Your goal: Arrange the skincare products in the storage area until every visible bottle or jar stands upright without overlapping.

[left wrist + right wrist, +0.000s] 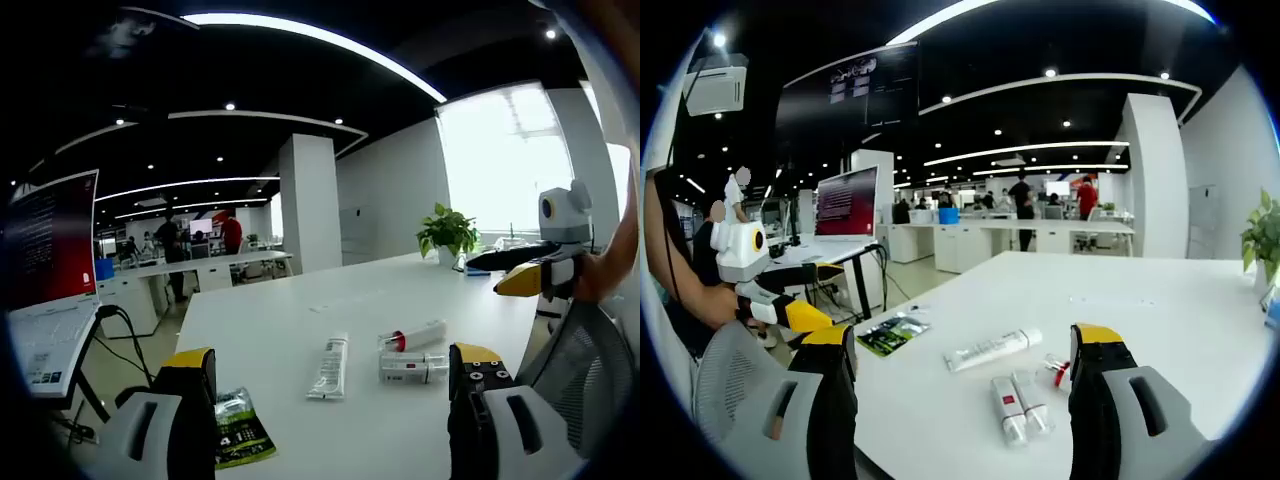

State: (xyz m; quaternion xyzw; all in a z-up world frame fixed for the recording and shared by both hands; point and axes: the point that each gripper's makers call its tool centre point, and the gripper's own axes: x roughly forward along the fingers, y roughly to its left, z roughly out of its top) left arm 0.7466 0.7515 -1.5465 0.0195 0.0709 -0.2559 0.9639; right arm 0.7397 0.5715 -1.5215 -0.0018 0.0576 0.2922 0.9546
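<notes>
Office hall with a long white table (300, 330), skincare items lying flat near its edge.

Both tongs hanging released and empty above the table edge: left gripper (335, 400), right gripper (962, 385). Resting on their sides just ahead: white tube (993, 349), long axis running across the right jaws; paired small bottles (1020, 405) lying side by side, touching, pointing along the jaws; red-capped bottle (412, 336) beyond; green sachet (238, 430) nearer the left. Judging the bottles nearer the right gripper.

Black, yellow-tipped tongs (335, 385); grey housings
</notes>
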